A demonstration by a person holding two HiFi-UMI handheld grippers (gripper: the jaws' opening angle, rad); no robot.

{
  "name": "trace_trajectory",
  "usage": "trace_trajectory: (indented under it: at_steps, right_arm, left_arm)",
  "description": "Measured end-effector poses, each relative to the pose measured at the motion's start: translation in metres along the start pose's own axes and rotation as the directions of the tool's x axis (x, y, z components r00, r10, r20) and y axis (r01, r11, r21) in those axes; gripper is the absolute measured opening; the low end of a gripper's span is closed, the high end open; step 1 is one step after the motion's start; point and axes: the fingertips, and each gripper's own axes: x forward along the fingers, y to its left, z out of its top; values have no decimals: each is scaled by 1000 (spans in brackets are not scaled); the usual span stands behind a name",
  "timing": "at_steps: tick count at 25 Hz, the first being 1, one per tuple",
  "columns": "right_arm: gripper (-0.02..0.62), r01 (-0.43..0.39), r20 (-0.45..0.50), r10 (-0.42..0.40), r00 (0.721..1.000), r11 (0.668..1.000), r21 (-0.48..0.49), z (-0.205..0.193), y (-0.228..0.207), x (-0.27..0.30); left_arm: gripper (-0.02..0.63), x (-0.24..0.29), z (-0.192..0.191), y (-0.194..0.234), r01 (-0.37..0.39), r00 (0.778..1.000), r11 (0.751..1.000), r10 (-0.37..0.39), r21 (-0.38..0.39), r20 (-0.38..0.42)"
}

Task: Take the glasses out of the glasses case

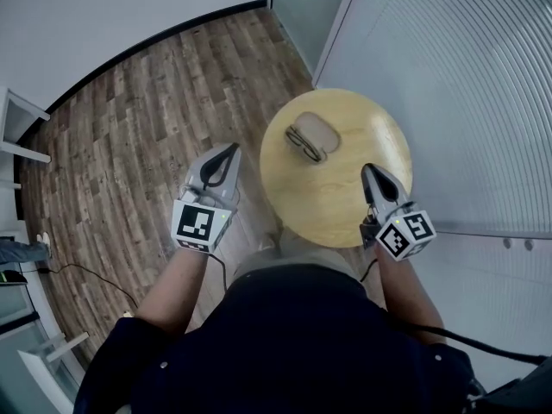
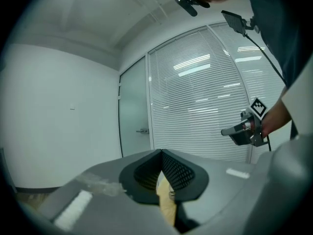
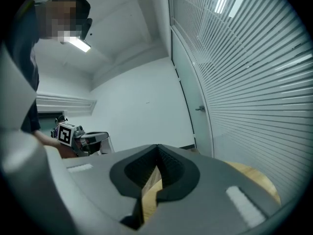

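**Both grippers clenched and empty, glasses lying against the case**

Your left gripper [image 1: 231, 150] hangs over the wooden floor [image 1: 129, 136], just left of the round worktop [image 1: 345, 210], its fingers pressed together on nothing. Toward the worktop's far side lie the glasses [image 1: 303, 142], touching the left edge of the beige glasses case [image 1: 321, 130]. Your right gripper [image 1: 370, 171] hovers above the worktop's right part, fingers likewise clenched and empty.

place: office | blind-covered glass partition [image 1: 448, 84] at 2 o'clock | frosted glass door [image 2: 133, 116] at 12 o'clock | wood-plank floor [image 1: 129, 145] at 10 o'clock | ceiling strip light [image 3: 78, 44]
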Motion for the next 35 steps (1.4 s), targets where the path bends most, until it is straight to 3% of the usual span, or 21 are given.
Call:
trace_trajectory:
  at_steps: [6,21,35]
  right_arm:
    - [9,-88,-42,85,996,994,-60,3,6,36]
    - [9,-117,-105,118,987,993,14,-40,-36,91]
    - [9,-172,-206,178,962,984,44,-88,-53,139]
  left_arm:
    - [6,14,-3,19,-57,998,991,57,-119,-6]
    - [6,62,-42,14,-49,994,997,43,-55,-105]
    - [6,86,-87,15,-87,982,987,63,-134,-177]
